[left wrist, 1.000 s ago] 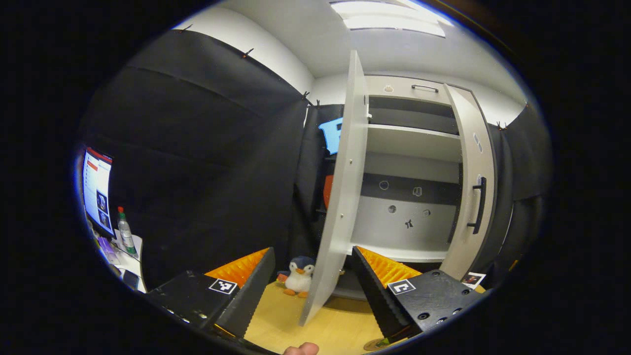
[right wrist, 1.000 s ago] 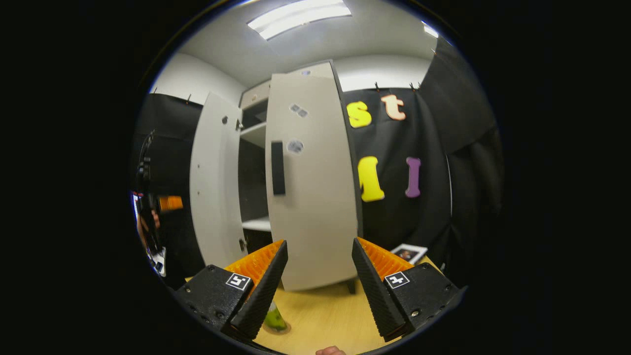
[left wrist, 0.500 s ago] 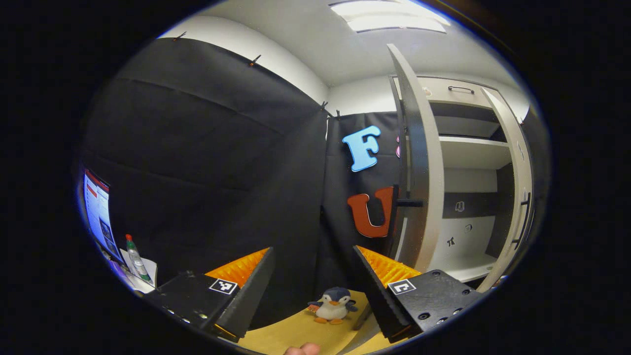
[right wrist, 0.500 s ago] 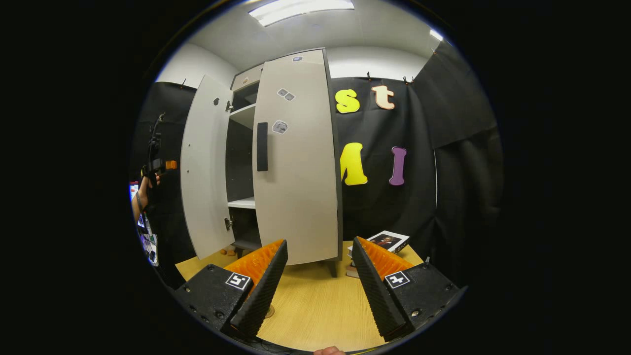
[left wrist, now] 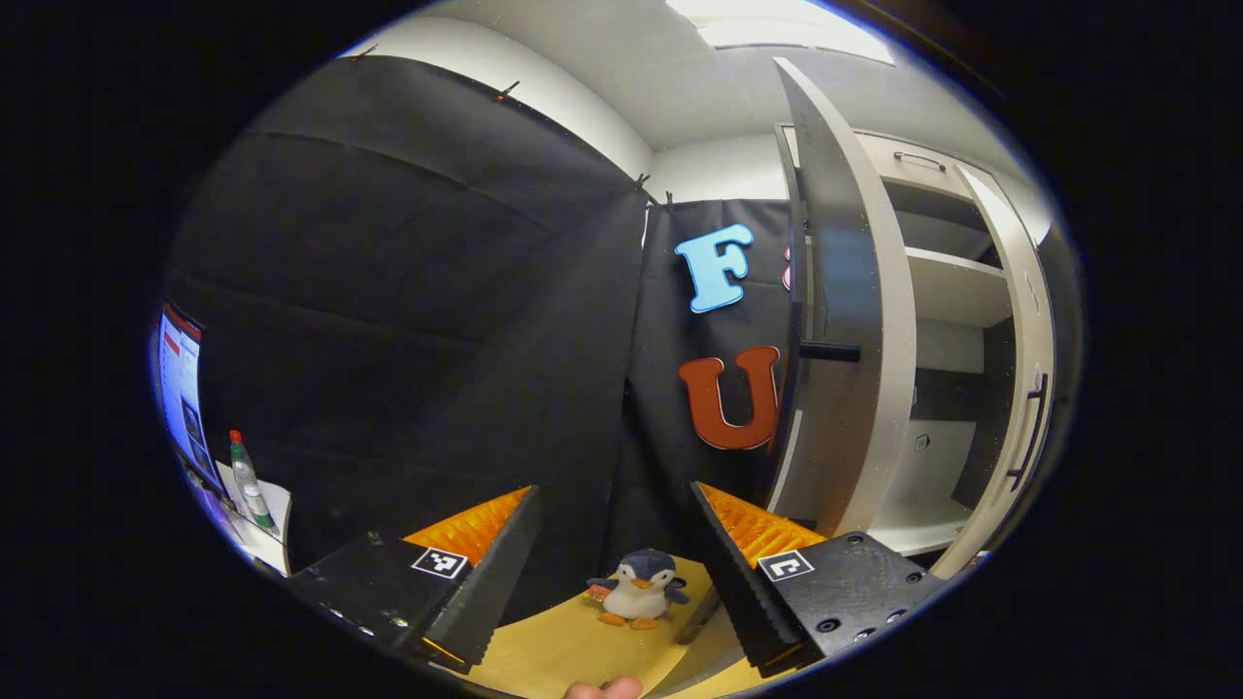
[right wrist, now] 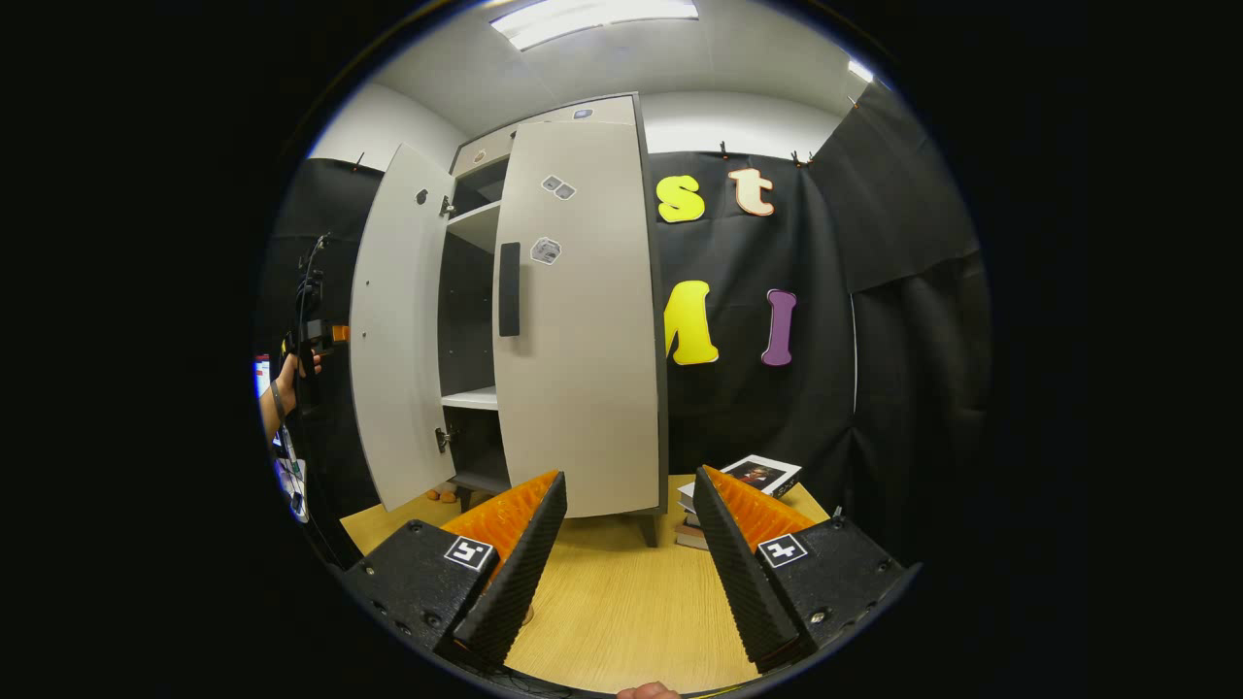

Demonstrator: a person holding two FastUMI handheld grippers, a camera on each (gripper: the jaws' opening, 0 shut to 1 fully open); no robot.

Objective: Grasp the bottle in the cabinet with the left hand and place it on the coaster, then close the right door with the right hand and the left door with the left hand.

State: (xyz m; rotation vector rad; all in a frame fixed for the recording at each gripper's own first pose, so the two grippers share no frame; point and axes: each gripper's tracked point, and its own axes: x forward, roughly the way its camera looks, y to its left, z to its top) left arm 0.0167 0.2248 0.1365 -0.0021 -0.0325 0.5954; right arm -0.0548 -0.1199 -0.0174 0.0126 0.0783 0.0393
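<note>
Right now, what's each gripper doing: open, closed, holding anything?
Left gripper: open, holding nothing.
Right gripper: open, holding nothing.

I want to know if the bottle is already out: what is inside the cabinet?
Between the doors, the cabinet shows bare pale shelves and no bottle. The right door and left door cover the rest of its inside.

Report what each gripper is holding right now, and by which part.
Nothing is held. The left gripper is open with only the penguin toy showing beyond its gap; the right gripper is open, facing the cabinet's right door without touching it.
</note>
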